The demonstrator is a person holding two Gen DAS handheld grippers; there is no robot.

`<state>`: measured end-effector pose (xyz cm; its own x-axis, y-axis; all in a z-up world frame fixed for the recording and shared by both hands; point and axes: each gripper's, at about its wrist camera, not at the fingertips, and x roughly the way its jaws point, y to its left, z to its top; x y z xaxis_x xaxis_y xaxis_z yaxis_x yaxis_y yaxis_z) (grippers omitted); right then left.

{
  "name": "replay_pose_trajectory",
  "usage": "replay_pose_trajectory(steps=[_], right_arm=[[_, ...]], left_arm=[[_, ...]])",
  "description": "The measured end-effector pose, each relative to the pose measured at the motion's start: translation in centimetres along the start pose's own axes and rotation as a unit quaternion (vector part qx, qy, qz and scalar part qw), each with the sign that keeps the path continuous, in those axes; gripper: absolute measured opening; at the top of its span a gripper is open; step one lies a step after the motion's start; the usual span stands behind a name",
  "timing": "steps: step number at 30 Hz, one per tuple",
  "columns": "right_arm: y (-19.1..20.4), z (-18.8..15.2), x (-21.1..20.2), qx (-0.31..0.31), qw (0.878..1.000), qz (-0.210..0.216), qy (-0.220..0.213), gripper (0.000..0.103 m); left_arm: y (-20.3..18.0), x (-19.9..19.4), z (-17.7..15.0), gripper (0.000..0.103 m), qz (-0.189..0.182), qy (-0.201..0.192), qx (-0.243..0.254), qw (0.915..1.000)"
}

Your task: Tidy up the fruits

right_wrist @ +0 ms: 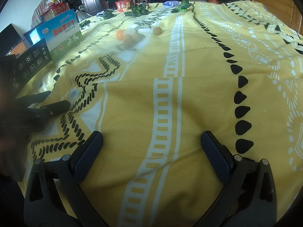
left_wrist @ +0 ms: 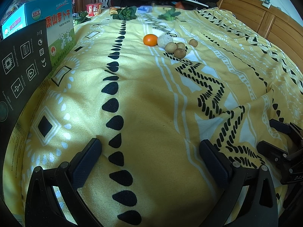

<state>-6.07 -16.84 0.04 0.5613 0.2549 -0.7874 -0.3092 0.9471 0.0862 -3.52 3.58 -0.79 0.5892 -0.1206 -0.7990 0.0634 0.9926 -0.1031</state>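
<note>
An orange point(left_wrist: 150, 40) lies on the yellow patterned bedspread point(left_wrist: 151, 104), touching a pale round fruit point(left_wrist: 164, 40). Three small brown fruits point(left_wrist: 175, 49) cluster beside it and one brown fruit point(left_wrist: 193, 43) lies apart to the right. The same group shows in the right wrist view: orange point(right_wrist: 120, 34), brown fruits point(right_wrist: 128, 40), single fruit point(right_wrist: 157, 31). My left gripper point(left_wrist: 150, 151) is open and empty, well short of the fruits. My right gripper point(right_wrist: 151, 143) is open and empty, also far from them. The right gripper's fingers point(left_wrist: 278, 130) show at the left view's right edge.
A black box point(left_wrist: 20, 66) and a blue-green carton point(left_wrist: 56, 24) stand along the bed's left edge. Leafy greens point(left_wrist: 125, 13) and a red noodle cup point(left_wrist: 93, 9) lie at the far end. A wooden headboard point(left_wrist: 265, 24) runs on the right. Clothes are piled behind.
</note>
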Motion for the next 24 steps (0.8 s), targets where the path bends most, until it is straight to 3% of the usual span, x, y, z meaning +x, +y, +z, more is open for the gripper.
replay_pose_trajectory(steps=[5, 10, 11, 15, 18, 24], right_arm=[[0.4, 1.1, -0.2, -0.006, 1.000, -0.001, 0.030, 0.103], [0.8, 6.0, -1.6, 0.006, 0.999, 0.042, -0.012, 0.101], [1.1, 7.4, -1.3, -0.001, 0.999, 0.048, -0.014, 0.099], [2.1, 13.1, 2.0, -0.043, 0.998, 0.049, -0.008, 0.070], [1.1, 16.0, 4.4, -0.034, 0.998, 0.054, -0.002, 0.067], [-0.2, 19.5, 9.5, -0.058, 0.998, 0.014, 0.030, 0.051]], left_arm=[[0.3, -0.5, 1.1, 0.102, -0.023, 0.015, -0.014, 0.9995], [-0.1, -1.6, 3.4, 0.102, -0.043, -0.024, -0.023, 0.9985], [-0.2, -1.6, 3.9, 0.102, -0.049, -0.030, -0.023, 0.9981], [0.2, -1.1, 5.1, 0.102, -0.063, -0.031, -0.027, 0.9972], [1.4, -1.0, 5.5, 0.098, -0.066, -0.034, -0.050, 0.9960], [2.6, -1.9, 6.9, 0.097, -0.079, -0.060, -0.086, 0.9914]])
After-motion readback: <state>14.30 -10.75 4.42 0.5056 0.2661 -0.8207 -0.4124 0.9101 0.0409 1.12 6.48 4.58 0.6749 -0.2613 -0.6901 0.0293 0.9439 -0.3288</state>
